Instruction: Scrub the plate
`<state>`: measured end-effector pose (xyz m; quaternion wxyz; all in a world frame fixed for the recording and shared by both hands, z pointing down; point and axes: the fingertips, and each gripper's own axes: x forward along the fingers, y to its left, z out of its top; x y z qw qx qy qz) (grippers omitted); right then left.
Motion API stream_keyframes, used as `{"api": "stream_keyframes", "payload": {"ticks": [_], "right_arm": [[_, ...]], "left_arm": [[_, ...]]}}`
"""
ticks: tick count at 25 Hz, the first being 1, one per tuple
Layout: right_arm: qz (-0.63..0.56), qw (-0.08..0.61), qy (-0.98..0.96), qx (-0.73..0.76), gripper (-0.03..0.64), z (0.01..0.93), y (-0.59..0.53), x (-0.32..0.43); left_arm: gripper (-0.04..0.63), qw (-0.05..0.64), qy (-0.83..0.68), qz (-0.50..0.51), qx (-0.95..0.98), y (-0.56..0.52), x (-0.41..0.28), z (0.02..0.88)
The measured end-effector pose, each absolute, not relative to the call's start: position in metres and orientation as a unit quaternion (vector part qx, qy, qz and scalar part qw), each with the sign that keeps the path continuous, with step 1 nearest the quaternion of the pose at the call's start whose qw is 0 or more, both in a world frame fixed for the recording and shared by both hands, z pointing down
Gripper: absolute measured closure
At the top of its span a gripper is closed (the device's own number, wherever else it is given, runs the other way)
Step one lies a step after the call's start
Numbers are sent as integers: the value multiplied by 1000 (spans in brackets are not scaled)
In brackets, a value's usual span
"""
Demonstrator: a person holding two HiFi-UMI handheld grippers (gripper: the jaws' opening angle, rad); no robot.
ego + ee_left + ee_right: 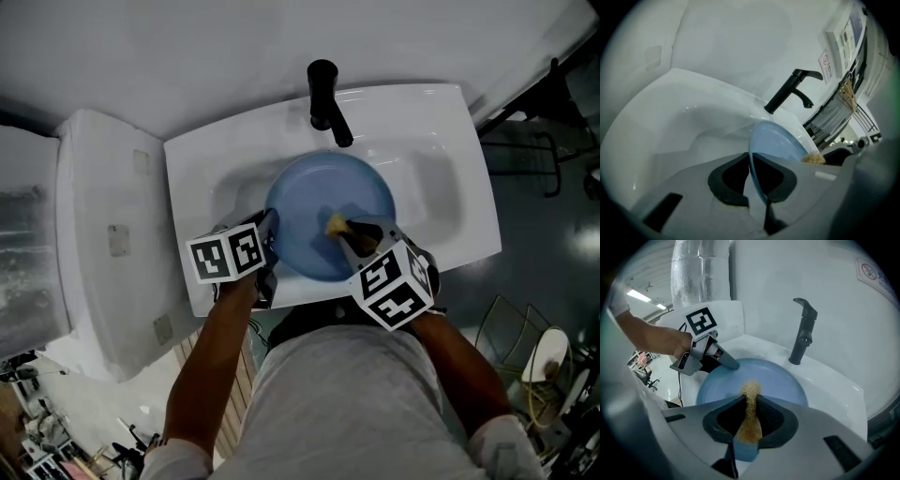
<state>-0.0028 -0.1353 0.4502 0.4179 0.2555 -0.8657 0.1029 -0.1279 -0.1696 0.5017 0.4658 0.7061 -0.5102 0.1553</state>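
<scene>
A round blue plate (328, 211) is held over the white sink basin (441, 187). My left gripper (269, 242) is shut on the plate's left rim; in the left gripper view the plate's edge (757, 180) runs between the jaws. My right gripper (349, 231) is shut on a tan scrub sponge (336, 224), whose tip rests on the plate's face right of centre. In the right gripper view the sponge (750, 416) sticks out between the jaws onto the plate (780, 380), with the left gripper (732, 364) at the plate's far left rim.
A black tap (326, 98) stands at the back of the sink, its spout over the plate's far edge. A white toilet cistern lid (108, 234) lies left of the sink. A wire rack (525, 347) stands at the lower right.
</scene>
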Motion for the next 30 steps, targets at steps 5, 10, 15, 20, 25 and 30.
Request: {"api": "stream_keyframes", "payload": {"ticks": [5,10,15,20,25,30], "right_arm": [[114,389,-875,264,554,443,-142,-7],[139,362,-877,284,554,436,-149,-2],[147,344,-878,299,554,430,-159,5],[154,333,-878,307,554,428,-165,8],[152,324,-881,308,554,428,-168,11],[162,311,-884,308,554,425,-169,13]], "left_arm": [[565,503,-484,183,692,-167,-122,523],[548,527,-461,226,677,-164,-122,546],[541,550,-445,242,663,-162,-122,562],[522,560,-433,260,656,-158,-122,573],[514,538,-438,270,668,-160,-122,572],[478,509,-466,260,676,-165,-128,561]]}}
